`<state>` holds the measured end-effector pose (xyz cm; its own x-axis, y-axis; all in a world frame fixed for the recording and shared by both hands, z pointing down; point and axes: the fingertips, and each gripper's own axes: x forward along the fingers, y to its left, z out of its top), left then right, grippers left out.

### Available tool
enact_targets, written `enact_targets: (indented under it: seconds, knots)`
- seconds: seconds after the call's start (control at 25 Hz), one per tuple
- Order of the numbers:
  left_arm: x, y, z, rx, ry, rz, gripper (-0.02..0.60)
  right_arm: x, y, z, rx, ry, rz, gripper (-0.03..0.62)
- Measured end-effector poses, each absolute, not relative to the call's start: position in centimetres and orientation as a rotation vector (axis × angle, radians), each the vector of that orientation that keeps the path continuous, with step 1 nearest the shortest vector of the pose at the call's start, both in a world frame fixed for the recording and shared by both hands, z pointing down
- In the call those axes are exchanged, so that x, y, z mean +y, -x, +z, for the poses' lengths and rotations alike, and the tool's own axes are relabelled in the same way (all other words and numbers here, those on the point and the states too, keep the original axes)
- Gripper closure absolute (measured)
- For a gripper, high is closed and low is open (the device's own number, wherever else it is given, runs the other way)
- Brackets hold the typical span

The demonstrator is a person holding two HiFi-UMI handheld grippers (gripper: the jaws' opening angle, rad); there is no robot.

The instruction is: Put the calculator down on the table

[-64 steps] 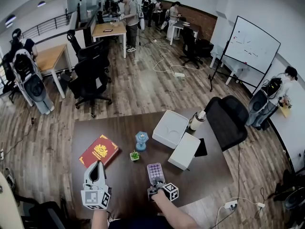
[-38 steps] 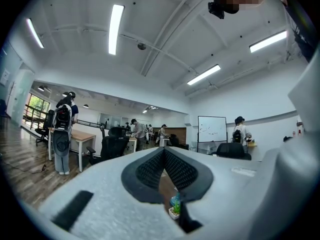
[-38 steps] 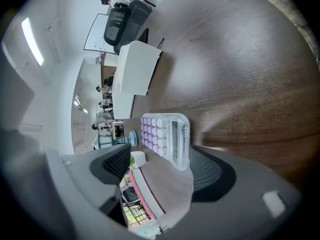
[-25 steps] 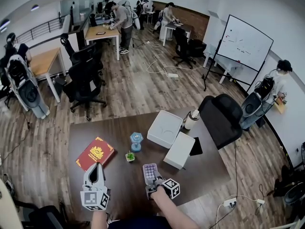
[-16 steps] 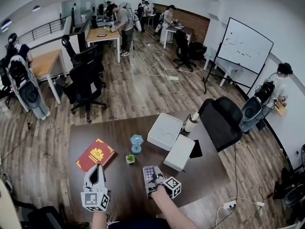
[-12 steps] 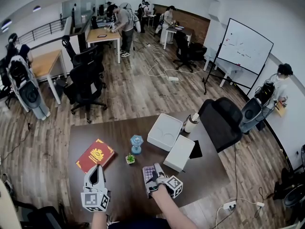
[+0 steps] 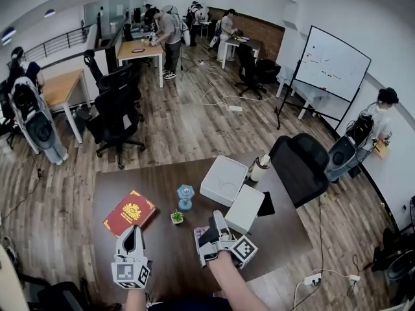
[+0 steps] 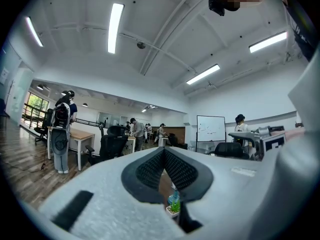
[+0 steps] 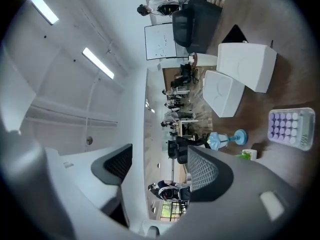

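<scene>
Your R gripper (image 7: 218, 225), jaws apart & empty, hangs over calc (image 9: 292, 129), flat on table (image 7: 130, 180). White box (image 7: 247, 207) crowds calc's right, plant (image 7: 176, 218) sits far-left of calc, bare top beyond. L gripper (image 8: 164, 156) closed, empty.

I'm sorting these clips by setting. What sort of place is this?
Most likely an open-plan office or shared workspace. It has a whiteboard on a stand, black office chairs on a wood floor, and wooden desks further back.
</scene>
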<state>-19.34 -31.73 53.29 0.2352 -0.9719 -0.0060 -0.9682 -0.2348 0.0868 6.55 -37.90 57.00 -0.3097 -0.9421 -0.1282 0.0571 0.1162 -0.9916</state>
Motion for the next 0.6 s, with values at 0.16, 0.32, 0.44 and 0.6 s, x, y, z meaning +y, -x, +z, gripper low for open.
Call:
enact_targets:
  seconds: [0.16, 0.32, 0.44, 0.6]
  knots:
    - [-31.7, 19.6, 53.3, -1.913, -2.403, -0.104, 0.586, -37.7, -6.5, 53.5, 1.519, 0.865, -1.282, 0.235]
    - [-31.5, 19.7, 53.0, -1.908, -2.397, -0.130, 0.586, -37.7, -6.8, 53.3, 1.531, 0.885, -1.267, 0.235]
    - [-31.5, 19.6, 53.0, -1.903, -2.399, -0.136, 0.586, -37.6, -7.0, 53.5, 1.563, 0.918, -1.246, 0.235]
    - [-31.4, 19.8, 52.9, -1.905, -2.397, -0.136, 0.586, -37.6, -7.1, 52.8, 1.707, 1.000, -1.155, 0.235]
